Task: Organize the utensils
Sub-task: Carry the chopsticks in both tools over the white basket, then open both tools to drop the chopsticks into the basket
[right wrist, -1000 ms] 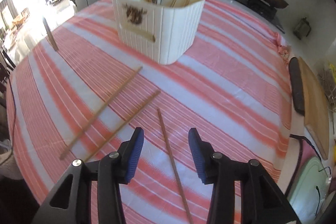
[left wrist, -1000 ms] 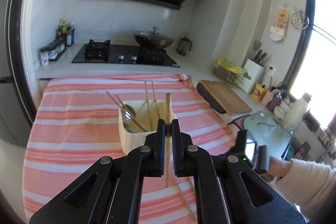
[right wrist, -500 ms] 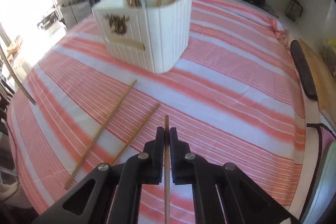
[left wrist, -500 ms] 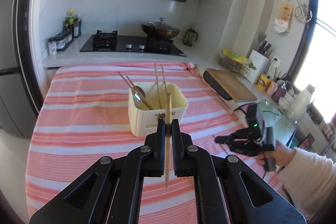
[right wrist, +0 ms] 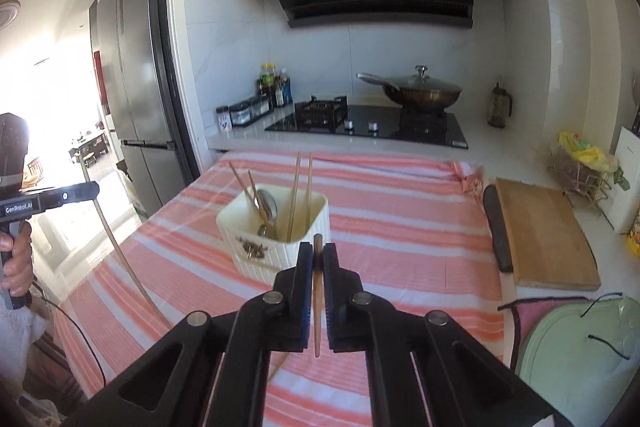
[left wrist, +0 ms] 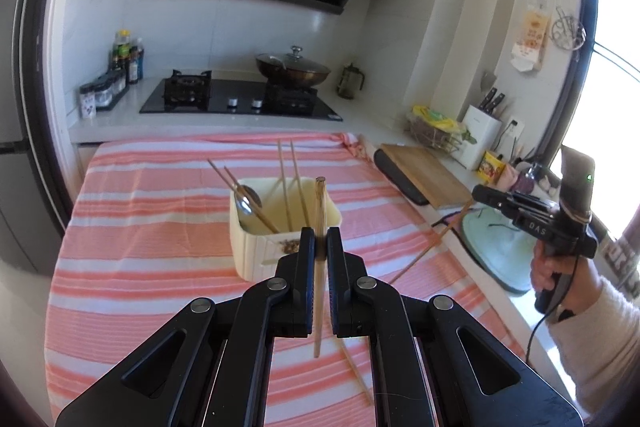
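A white utensil holder (left wrist: 256, 251) stands on the striped cloth (left wrist: 140, 247) with several chopsticks and a metal spoon (left wrist: 249, 203) in it. My left gripper (left wrist: 319, 233) is shut on a wooden chopstick (left wrist: 319, 291), held upright in the air just in front of the holder. In the right wrist view my right gripper (right wrist: 318, 247) is shut on another chopstick (right wrist: 317, 311), also raised before the holder (right wrist: 280, 259). Each view shows the other gripper off to the side with its chopstick hanging slanted. A loose chopstick (left wrist: 356, 371) lies on the cloth.
A wooden cutting board (left wrist: 424, 179) and a pale green tray (left wrist: 500, 255) sit right of the cloth. Behind are the stove with a lidded wok (left wrist: 294, 71), spice jars (left wrist: 100, 95) and a knife block (left wrist: 480, 135). A fridge (right wrist: 132, 99) stands left.
My right gripper shut on a chopstick that lay on the cloth and lifted it high, tilting up to face the holder. The left gripper kept its chopstick and stayed about in place.
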`<state>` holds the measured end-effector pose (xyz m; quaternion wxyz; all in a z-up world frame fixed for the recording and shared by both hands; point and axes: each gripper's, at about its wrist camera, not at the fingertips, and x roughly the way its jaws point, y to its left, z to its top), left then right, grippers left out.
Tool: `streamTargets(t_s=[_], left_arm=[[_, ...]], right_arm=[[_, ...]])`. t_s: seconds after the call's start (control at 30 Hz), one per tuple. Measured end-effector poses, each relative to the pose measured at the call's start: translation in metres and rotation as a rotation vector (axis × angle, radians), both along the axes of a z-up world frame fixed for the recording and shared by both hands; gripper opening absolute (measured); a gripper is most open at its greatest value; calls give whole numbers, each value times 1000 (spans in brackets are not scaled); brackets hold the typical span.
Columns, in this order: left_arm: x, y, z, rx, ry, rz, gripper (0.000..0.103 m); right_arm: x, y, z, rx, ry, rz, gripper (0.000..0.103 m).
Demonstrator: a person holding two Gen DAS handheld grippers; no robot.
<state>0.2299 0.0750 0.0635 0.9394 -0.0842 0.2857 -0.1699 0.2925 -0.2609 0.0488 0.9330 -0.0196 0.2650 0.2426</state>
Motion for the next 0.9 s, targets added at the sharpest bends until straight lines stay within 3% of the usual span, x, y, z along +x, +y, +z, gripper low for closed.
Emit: streamTargets(t_s=[0.1,0.23,0.33,0.43,0.53,0.77,0.9], left_arm=[[14,-1,26,1,-56,21,4],[42,-9,54,58,-153,86,4],[71,-15,57,100,-198,142,4],[102,-18,45,101,-192,168,4],[132,-19,22,100,-142,171,4],[187,-19,-50,101,125,115,4],[200,-20,-81,93,226,103,5]], right_arm=[[19,12,29,29,-57,-12,5],[49,35,65,58,-132,-13,5],[69,55,80,78,-179,-9,5],[88,74,79,91,-182,2,5],[108,90,61,93,-141,15,5],[164,121,-13,11,112,60,5],[188,132,-42,-7,196,56,6]])
